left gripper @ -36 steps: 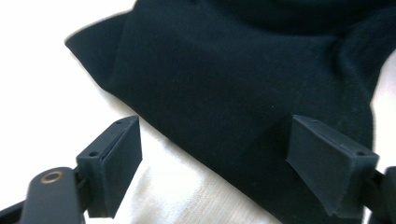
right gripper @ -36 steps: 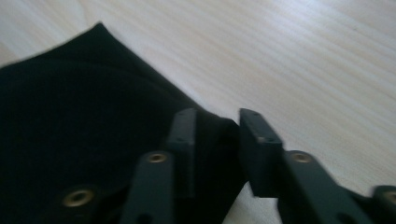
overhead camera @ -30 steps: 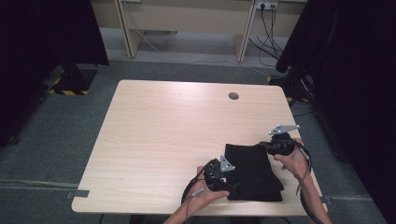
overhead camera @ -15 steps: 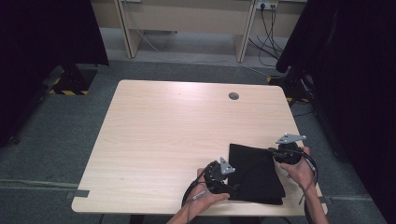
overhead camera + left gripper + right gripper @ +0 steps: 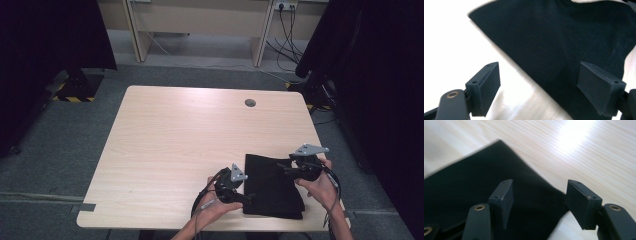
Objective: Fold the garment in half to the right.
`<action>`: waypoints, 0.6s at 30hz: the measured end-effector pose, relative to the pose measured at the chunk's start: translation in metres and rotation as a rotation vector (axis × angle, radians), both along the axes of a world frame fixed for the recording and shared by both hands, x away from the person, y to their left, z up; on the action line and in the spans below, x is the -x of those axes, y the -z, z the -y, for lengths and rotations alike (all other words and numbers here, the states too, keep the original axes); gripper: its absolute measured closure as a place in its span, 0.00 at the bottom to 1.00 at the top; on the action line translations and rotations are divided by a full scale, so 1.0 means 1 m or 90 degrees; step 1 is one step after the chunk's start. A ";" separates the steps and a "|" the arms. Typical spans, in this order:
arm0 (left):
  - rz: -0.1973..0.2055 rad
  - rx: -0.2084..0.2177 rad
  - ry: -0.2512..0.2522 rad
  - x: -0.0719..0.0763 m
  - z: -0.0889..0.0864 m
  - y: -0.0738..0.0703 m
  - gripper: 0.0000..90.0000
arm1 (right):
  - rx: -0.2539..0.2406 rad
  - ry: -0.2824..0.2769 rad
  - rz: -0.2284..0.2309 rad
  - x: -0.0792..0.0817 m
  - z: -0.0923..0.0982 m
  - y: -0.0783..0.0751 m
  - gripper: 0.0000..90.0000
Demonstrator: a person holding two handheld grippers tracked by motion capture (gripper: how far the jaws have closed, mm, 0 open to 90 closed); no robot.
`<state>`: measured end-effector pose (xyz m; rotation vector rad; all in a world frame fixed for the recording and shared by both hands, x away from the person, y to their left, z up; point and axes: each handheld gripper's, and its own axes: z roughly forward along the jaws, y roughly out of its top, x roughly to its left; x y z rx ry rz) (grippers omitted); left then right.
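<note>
A black cloth [image 5: 272, 186] lies folded flat on the pale wooden table [image 5: 175, 140], near its front right corner. My left gripper [image 5: 248, 196] is at the cloth's left edge, low over the table. In the left gripper view it [image 5: 539, 67] is open, and the cloth [image 5: 554, 37] runs between and beyond its jaws without being pinched. My right gripper [image 5: 283, 168] is at the cloth's right side. Its jaws have just been opening. In the right gripper view it [image 5: 540, 185] stands open over the cloth's corner [image 5: 474, 187], pads not touching it.
A round cable hole [image 5: 250, 102] sits at the far right of the table. The table's front edge runs just below both hands. Desk legs [image 5: 261, 40] and wall cables [image 5: 289, 25] stand beyond the table, with dark screens on both sides.
The right gripper has shifted a little toward the table's front edge and its jaws have parted. The cloth now lies flat. The left gripper has hardly moved.
</note>
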<state>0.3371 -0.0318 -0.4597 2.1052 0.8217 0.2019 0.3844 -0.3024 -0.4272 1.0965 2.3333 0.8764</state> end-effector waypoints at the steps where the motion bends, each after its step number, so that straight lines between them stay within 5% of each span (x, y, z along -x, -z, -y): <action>1: -0.001 -0.004 -0.005 -0.003 -0.005 0.000 0.19 | -0.011 -0.017 -0.004 0.008 -0.004 -0.001 0.43; 5: -0.006 -0.011 -0.014 -0.007 -0.012 0.003 0.19 | -0.024 -0.028 -0.021 0.019 -0.006 0.002 0.43; 7: -0.007 -0.026 -0.015 -0.010 -0.019 0.006 0.19 | -0.062 -0.044 -0.048 0.026 -0.004 0.007 0.43; 14: 0.005 -0.037 -0.044 -0.021 -0.054 0.010 0.16 | -0.054 -0.046 -0.077 0.029 -0.004 0.029 0.42; 18: 0.011 -0.042 -0.054 -0.024 -0.072 0.011 0.14 | -0.096 -0.037 -0.085 0.028 0.001 0.036 0.42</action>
